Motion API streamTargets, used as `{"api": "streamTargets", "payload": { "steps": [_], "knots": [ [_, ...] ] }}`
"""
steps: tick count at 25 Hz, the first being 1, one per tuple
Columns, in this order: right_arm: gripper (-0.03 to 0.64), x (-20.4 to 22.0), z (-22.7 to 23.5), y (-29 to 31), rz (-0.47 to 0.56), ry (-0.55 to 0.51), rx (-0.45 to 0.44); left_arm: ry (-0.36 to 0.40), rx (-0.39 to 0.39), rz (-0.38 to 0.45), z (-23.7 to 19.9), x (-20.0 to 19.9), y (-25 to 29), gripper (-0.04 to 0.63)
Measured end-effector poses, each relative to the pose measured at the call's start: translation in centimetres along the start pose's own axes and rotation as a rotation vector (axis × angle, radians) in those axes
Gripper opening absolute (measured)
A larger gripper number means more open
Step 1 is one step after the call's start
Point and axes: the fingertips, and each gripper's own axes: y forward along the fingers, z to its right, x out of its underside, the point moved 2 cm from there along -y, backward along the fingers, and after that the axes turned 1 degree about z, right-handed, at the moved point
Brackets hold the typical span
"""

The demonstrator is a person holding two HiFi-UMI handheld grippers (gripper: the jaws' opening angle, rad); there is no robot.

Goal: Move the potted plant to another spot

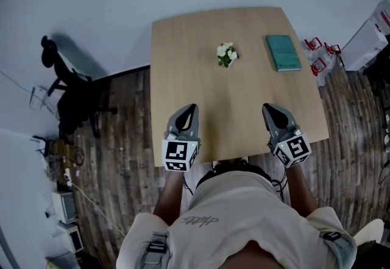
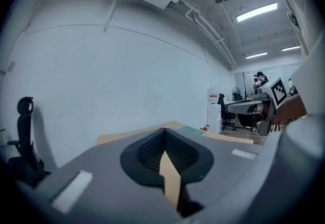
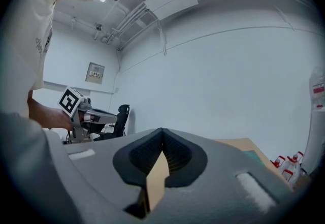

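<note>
- The person's shirt [image 1: 244, 213] carries a script print, too small to read.
- The left gripper [image 1: 192, 108] and right gripper [image 1: 269, 107] hover over the near edge of the desk [image 1: 177, 72]. Each has its jaws pressed together on nothing, and each cube bears black-and-white square markers.
- The potted plant [image 1: 226, 54] stands upright on the desk at 12 o'clock from the grippers, well apart.
- A teal book [image 1: 283, 52] lies at the plant's 3 o'clock, its cover lettering unreadable.

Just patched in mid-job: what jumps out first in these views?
A small white-flowered plant stands on the far half of the table, with a teal book to its right. The left claw and right claw hover shut and empty over the near edge, short of the plant.
</note>
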Motion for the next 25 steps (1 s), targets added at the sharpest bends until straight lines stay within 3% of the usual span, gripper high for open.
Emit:
{"api": "streamTargets", "payload": {
  "steps": [11,25],
  "knots": [
    [0.002,-1.8,1.4,1.0,0.033,-0.041,-0.088,-0.009,-0.026,-0.012,1.9,-0.9,0.6,0.017],
    [0.002,-1.6,2.3,1.1,0.009,-0.026,-0.119,-0.043,-0.050,0.002,1.4,-1.8,0.3,0.017]
  ]
}}
